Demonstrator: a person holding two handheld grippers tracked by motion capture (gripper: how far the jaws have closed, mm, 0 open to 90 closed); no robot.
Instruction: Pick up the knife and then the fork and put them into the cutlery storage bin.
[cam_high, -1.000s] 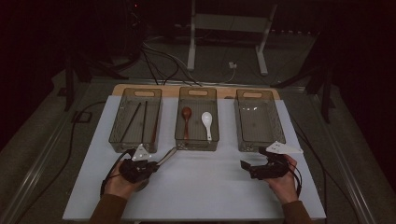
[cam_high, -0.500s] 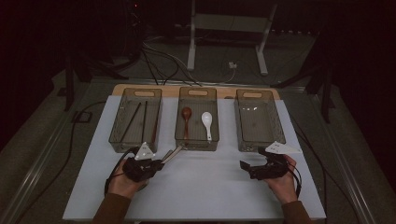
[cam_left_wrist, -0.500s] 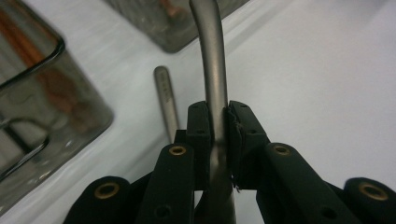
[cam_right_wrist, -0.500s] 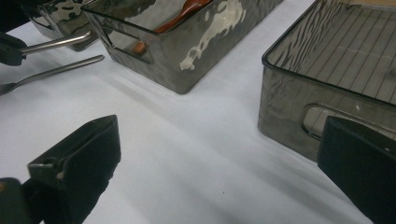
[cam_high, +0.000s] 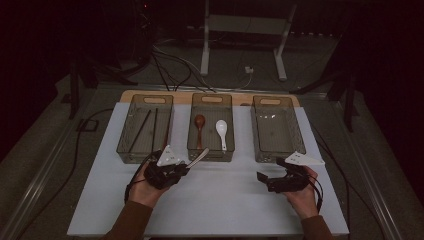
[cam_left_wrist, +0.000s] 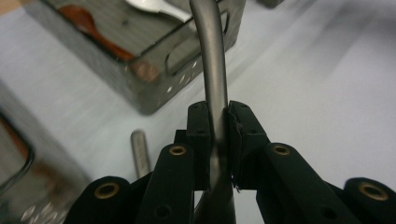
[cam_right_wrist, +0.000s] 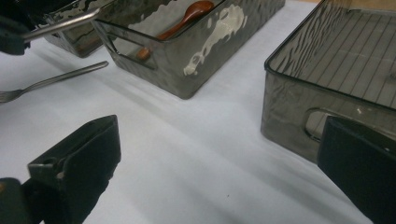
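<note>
My left gripper is shut on a metal utensil, whose curved handle sticks out toward the near wall of the middle bin. It is held a little above the white mat. In the right gripper view the same utensil shows at the top left. A metal fork lies flat on the mat below it, and its handle end shows beside my left jaws. My right gripper stands open over bare mat with nothing between its jaws.
Three smoky plastic bins stand in a row. The left bin holds dark chopsticks. The middle bin holds a wooden spoon and a white spoon. The right bin holds nothing. White mat lies in front.
My left hand has lifted the metal utensil and carried it right and forward, toward the middle bin. The right hand has kept still.
</note>
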